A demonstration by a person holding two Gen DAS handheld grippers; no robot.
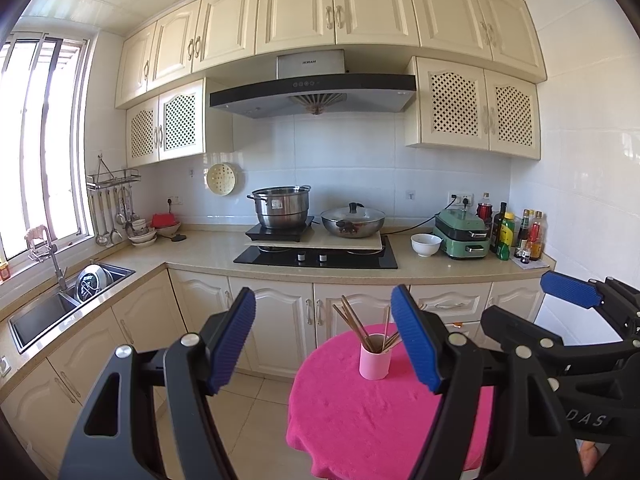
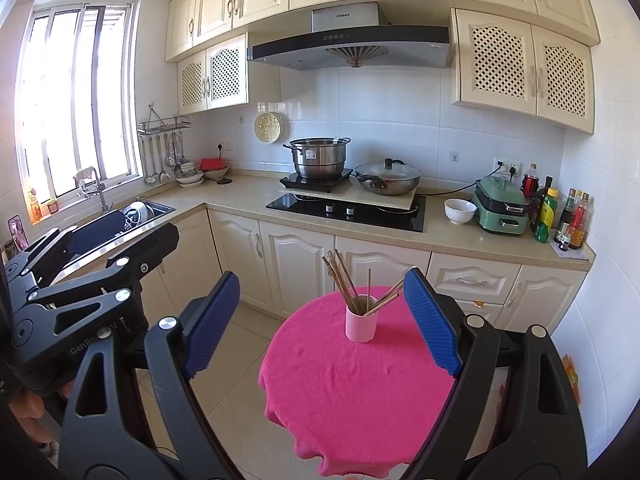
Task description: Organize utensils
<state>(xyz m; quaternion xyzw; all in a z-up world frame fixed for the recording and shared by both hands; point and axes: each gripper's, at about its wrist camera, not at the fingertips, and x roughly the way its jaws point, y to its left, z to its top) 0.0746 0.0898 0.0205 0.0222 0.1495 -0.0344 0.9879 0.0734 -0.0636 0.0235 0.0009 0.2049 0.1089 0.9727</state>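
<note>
Both grippers, left (image 1: 323, 340) and right (image 2: 322, 324), jaws wide, empty. Chopsticks (image 2: 340, 280) in pink cup (image 2: 361, 324): light, stiff, slippery; pinch mid-shaft, cup tips easily.

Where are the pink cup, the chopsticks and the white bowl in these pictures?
pink cup (image 2: 361, 326): right wrist view, front of its wall.
chopsticks (image 2: 340, 276): right wrist view, shafts of the bundle sticking up on the left above the rim.
white bowl (image 1: 425, 245): left wrist view, outer side, on the counter.

Fuzzy pink cloth (image 2: 352, 392) drapes the table; wooden chopsticks (image 2: 342, 280) stand in a smooth (matt) cup (image 2: 361, 326).
</note>
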